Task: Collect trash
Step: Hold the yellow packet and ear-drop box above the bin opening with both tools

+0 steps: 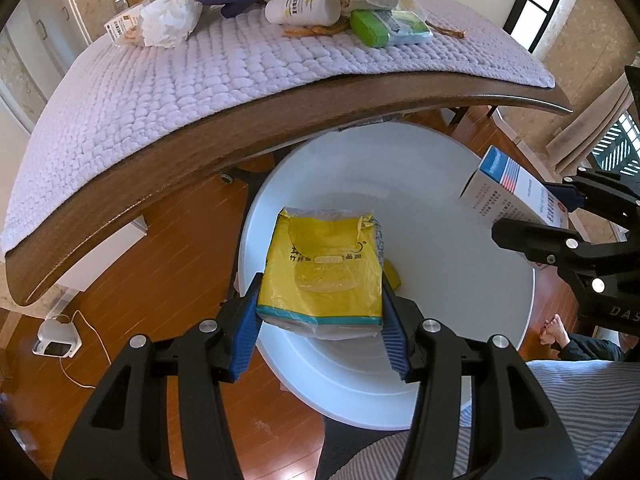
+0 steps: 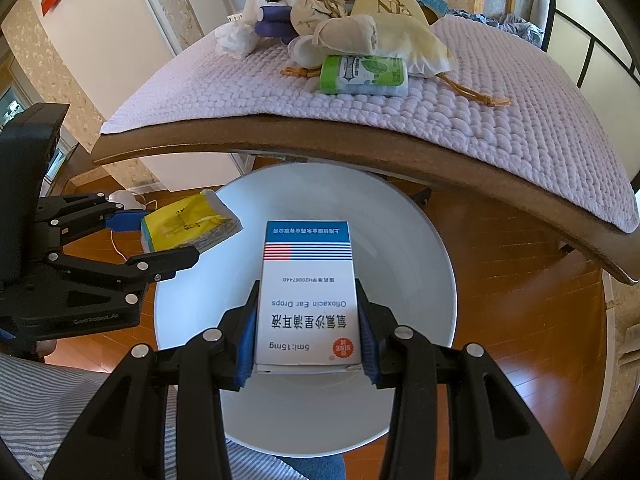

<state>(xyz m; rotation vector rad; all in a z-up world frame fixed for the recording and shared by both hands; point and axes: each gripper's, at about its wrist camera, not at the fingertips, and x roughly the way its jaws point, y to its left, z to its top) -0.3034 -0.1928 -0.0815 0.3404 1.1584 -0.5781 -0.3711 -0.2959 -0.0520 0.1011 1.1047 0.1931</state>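
Medicine box (image 2: 308, 300) in right hand-held gripper (image 2: 307, 344), seemingly over white bin (image 2: 420, 248)

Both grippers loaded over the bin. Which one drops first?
Right, probably. The right gripper holds the ear drops box over the middle of the white bin. The left gripper holds the yellow packet nearer the rim.

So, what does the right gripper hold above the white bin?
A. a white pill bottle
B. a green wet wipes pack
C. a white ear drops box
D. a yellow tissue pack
C: in the right wrist view the right gripper has its fingers pressed on both sides of the ear drops box, over the white bin; the yellow tissue pack sits in the left gripper.
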